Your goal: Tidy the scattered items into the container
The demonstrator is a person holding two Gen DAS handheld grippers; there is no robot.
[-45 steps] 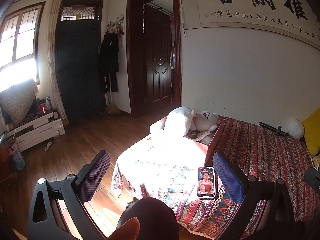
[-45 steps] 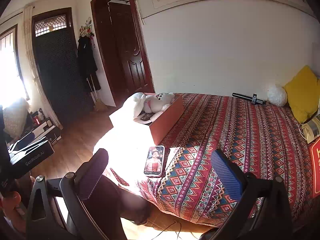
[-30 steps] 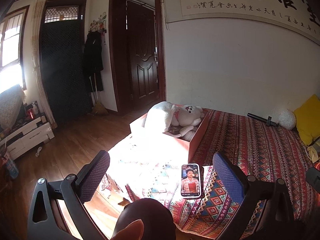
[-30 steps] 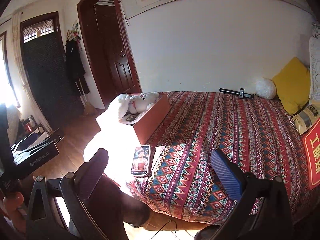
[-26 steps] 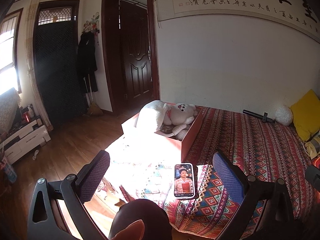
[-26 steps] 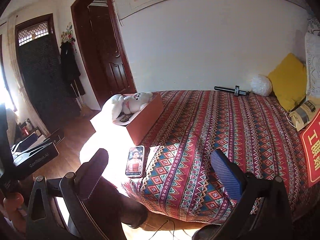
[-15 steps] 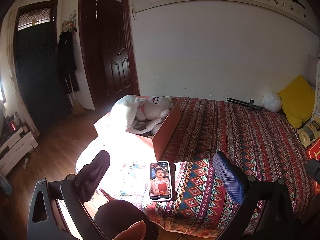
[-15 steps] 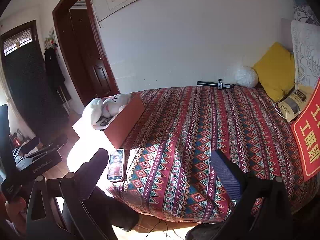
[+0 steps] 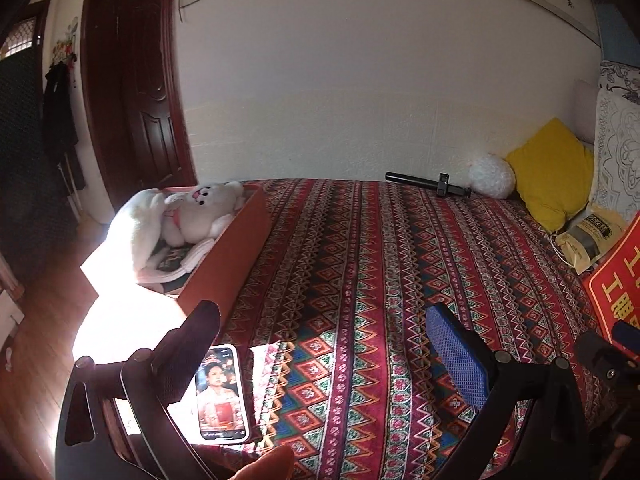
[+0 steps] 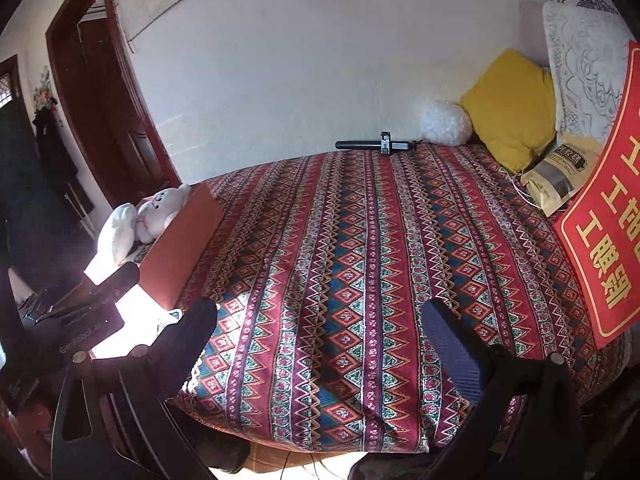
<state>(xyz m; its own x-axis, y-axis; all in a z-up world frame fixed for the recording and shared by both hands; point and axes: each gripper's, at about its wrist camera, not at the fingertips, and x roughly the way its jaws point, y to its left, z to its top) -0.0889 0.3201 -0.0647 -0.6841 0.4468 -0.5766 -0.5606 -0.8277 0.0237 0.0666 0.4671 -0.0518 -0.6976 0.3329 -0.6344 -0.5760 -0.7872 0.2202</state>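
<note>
Both the left gripper (image 9: 324, 344) and right gripper (image 10: 320, 332) hang spread apart, empty, above the bed (image 10: 360, 240). The box (image 9: 236, 248) with the plush toy (image 9: 204, 208) sits at the bed's left end.

Both wrist cameras sit low at the near edge of the bed (image 9: 360, 280), facing across it toward the white wall. Left view angles slightly leftward, close over the phone (image 9: 222, 394). Right view sits further right and turns toward the pillows. Shared: red box (image 10: 184, 240), black rod (image 10: 372, 145), yellow cushion (image 9: 552, 172).
</note>
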